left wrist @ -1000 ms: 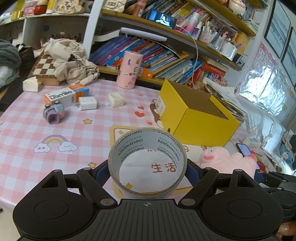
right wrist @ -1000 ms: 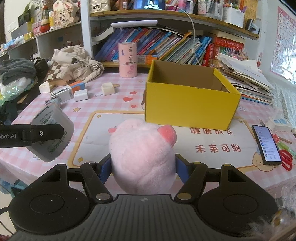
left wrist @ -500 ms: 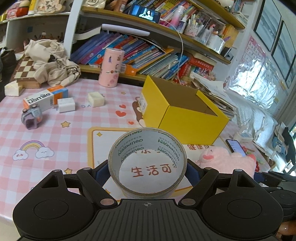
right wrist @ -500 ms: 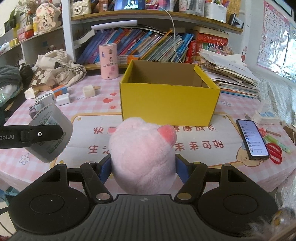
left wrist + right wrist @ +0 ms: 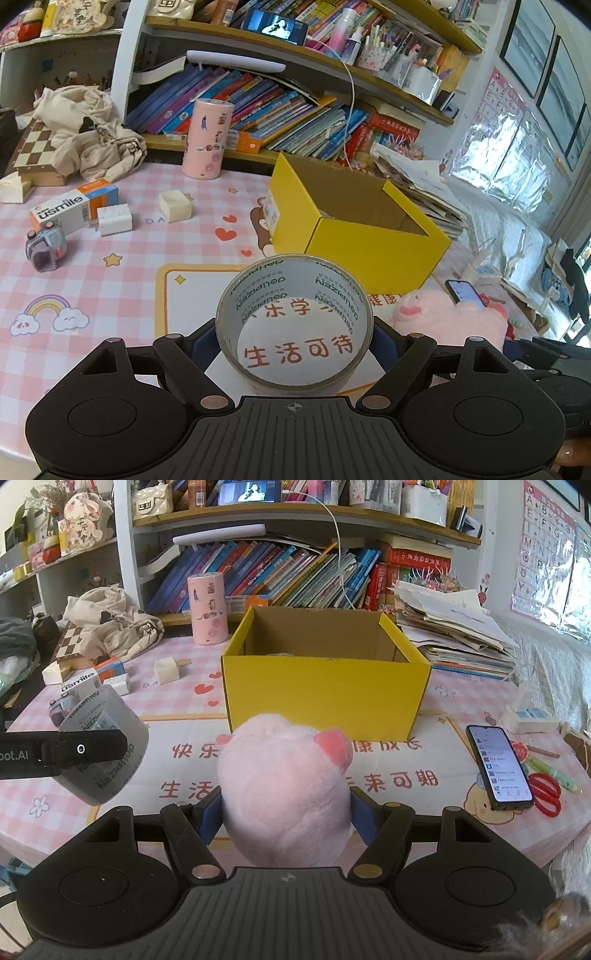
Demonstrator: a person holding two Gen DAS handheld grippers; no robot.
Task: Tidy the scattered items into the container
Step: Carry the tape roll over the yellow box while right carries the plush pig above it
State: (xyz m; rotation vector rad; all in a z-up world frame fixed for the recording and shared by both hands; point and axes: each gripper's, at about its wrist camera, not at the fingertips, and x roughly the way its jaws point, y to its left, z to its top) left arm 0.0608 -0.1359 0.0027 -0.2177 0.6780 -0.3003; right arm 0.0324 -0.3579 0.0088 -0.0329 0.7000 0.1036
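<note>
My left gripper is shut on a grey roll of tape, held upright above the table mat, short of the yellow box. My right gripper is shut on a pink plush pig, held in front of the open yellow box. The tape roll and the left gripper's finger show at the left of the right wrist view. The plush pig appears at the right of the left wrist view. Something pale lies low inside the box; I cannot tell what.
Scattered on the pink checked table are a toothpaste carton, small white blocks, a purple toy and a pink cylinder. A phone and red scissors lie right of the box. Bookshelves stand behind.
Both grippers have carried their loads across the table: in both views the yellow box has shifted rightward and come nearer. Neither grip has changed.
</note>
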